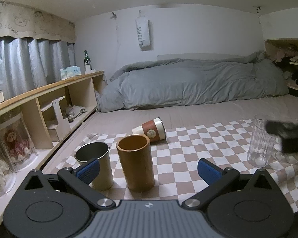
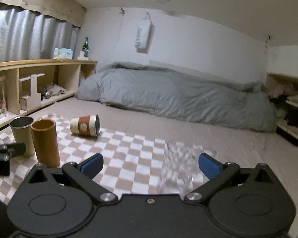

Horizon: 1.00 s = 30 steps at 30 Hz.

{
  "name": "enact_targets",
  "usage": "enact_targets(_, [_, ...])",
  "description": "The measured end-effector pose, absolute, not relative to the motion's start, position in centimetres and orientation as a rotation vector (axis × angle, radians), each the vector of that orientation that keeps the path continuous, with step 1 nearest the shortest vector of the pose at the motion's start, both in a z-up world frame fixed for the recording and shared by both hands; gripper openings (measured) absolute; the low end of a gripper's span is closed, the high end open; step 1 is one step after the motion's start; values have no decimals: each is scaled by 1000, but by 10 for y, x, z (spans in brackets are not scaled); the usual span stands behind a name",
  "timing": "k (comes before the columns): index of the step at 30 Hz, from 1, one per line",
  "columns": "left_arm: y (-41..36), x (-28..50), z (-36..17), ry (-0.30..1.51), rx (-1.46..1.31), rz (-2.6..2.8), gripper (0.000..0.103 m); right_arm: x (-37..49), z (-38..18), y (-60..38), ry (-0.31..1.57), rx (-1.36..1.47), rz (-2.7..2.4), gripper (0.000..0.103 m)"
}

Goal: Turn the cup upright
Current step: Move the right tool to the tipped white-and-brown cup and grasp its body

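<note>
Left wrist view: the left gripper (image 1: 148,168) gapes wide, holding nothing, just before an upright brown cup (image 1: 136,162) and a steel cup (image 1: 95,165); the red cup (image 1: 151,130) lies tipped on the checked cloth (image 1: 198,148) beyond; the right gripper (image 2: 150,165) is spread too, a blurred glass (image 2: 180,168) between its fingers, ungripped.

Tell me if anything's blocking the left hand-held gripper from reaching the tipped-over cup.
Yes. The upright brown cup stands on the checkered cloth between the open left hand-held gripper and the tipped-over cup lying behind it. The steel cup stands just left of that line.
</note>
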<state>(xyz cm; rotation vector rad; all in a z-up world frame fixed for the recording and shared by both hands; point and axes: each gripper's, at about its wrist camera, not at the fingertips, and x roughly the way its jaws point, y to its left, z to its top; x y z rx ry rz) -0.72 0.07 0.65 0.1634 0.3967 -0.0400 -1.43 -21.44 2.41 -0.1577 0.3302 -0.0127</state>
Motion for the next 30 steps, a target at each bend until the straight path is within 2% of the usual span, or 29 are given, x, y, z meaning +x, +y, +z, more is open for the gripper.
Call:
enact_targets(7, [16, -2, 19, 377, 147, -64, 103, 40, 42, -194, 360, -183, 106, 103])
enact_targets(12, [27, 5, 40, 318, 151, 0, 103, 89, 48, -172, 425, -146, 182, 103])
enact_targets(20, [59, 11, 55, 327, 165, 88, 103, 170, 51, -126, 527, -104, 270, 103])
enact_targets(26, [102, 14, 48, 376, 97, 148, 103, 247, 53, -87, 563, -178, 316, 102])
enact_targets(30, [124, 25, 43, 435, 25, 136, 103, 289, 50, -52, 531, -379, 434, 102])
